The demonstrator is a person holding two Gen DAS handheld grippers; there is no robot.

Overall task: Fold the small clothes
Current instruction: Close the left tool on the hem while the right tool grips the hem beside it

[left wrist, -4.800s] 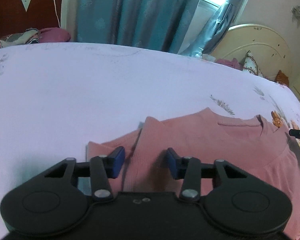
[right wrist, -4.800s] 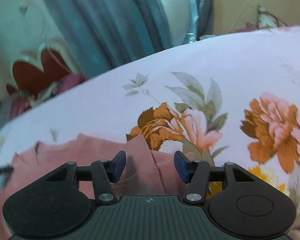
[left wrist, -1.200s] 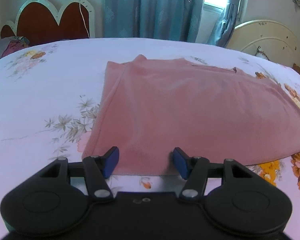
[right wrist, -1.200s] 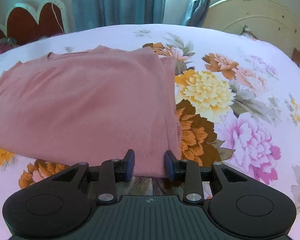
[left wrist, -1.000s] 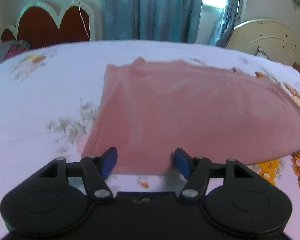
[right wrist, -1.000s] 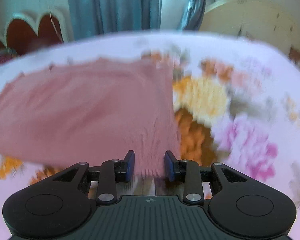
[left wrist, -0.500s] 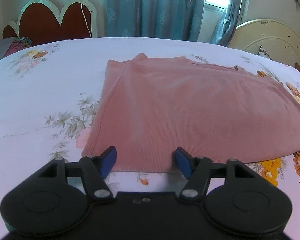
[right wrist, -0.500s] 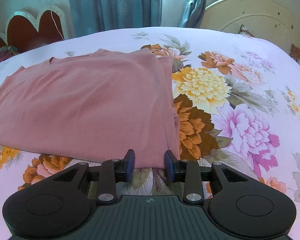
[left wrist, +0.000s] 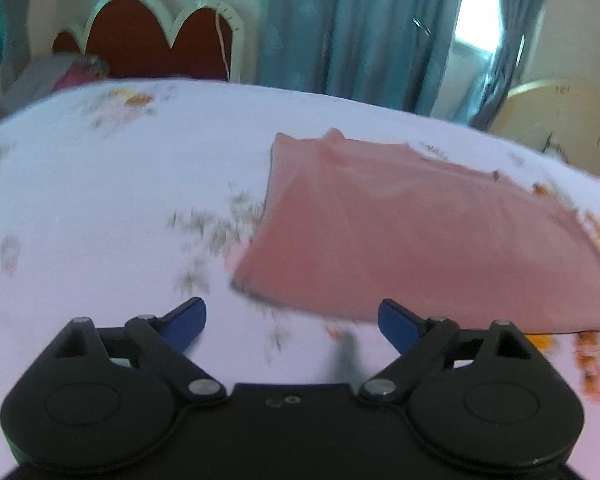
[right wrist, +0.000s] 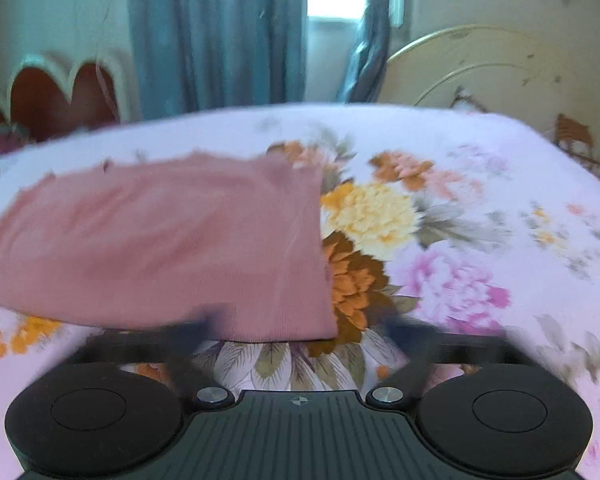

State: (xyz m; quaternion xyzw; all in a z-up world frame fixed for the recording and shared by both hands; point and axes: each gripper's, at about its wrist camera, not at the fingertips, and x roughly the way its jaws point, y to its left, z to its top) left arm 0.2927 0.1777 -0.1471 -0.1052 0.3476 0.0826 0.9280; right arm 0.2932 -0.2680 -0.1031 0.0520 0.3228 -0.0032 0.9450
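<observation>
Pink ribbed knit, a small top [left wrist: 412, 240] lies flat and already folded over on the bed [left wrist: 100, 208], spread across the flowered sheet with its near folded edge running just in front of both claws. In the right wrist view the same top [right wrist: 172, 248] ends in a straight right-hand edge beside the big orange and yellow blooms.

The left claw [left wrist: 292, 320] has its jaws opening, the blue pads wide apart with only sheet between them; the top's near-left corner sits just beyond. The right claw [right wrist: 300, 330] is blurred, its jaws also opening, spread well past the near-right corner of the fabric, which lies between them without being pinched.

The garment looks light, soft and limp, with no stiffness of its own. It should drape and sag wherever it is not supported, and the stacked layers may slide over one another or peel apart if only the top layer is caught. The ribbed weave probably gives the pads fair friction, so slipping seems a small worry; stretching or skewing the fold is the likelier fault.

Best purchase is at the two near corners, one per claw, biting all layers at the hem together and lifting evenly so the edge stays straight.
</observation>
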